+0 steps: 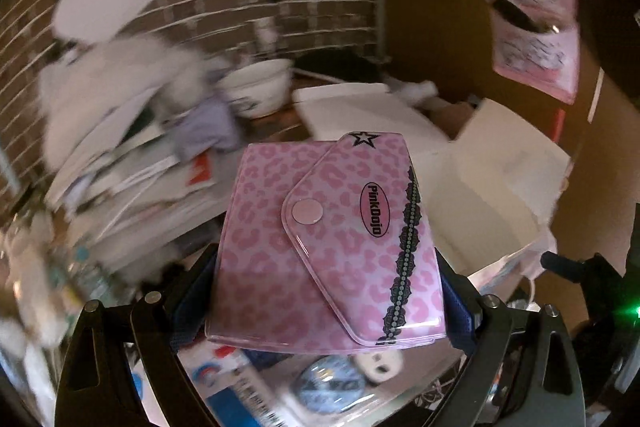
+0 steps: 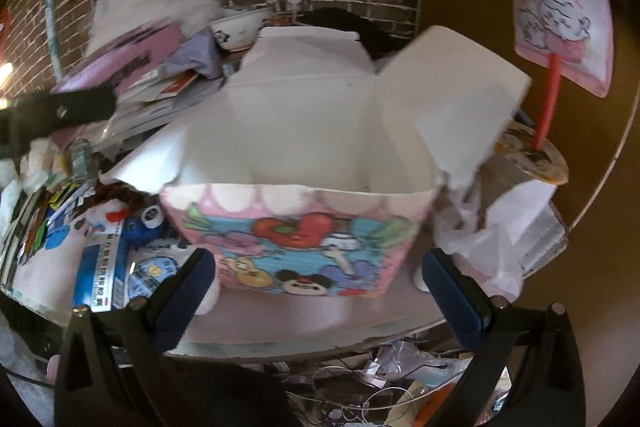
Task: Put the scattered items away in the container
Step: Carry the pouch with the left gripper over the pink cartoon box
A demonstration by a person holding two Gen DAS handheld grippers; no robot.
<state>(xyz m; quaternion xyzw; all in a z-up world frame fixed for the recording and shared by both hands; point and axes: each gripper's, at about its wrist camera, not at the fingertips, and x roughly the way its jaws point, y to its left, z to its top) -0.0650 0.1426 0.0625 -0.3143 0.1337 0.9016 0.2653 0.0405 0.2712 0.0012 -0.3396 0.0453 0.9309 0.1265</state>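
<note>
Pink leopard-print plastic fills the left wrist view: a snap-flap wallet (image 1: 326,247) sits between the 2 blue-padded jaws of the left gripper (image 1: 320,291), which are clenched on its 2 sides. The wallet is held above the bench (image 2: 300,319), over small blurred items, and the white flaps of the container show beyond it on the right. So I judge this item is picked up but not yet delivered.

In the right wrist view the container (image 2: 304,211), a cartoon-printed box with open white flaps, stands on the near part of the bench. The part of its inside that shows looks empty; the bottom is hidden behind the front wall. The right gripper (image 2: 320,287) has its jaws released and wide, 1 on each side of the box front, apart from it and holding nothing.

Much is left: many scattered things (image 2: 100,247) lie on the left of the bench, such as a blue packet, cards and a small blue toy. The task seems to be near its beginning.
</note>
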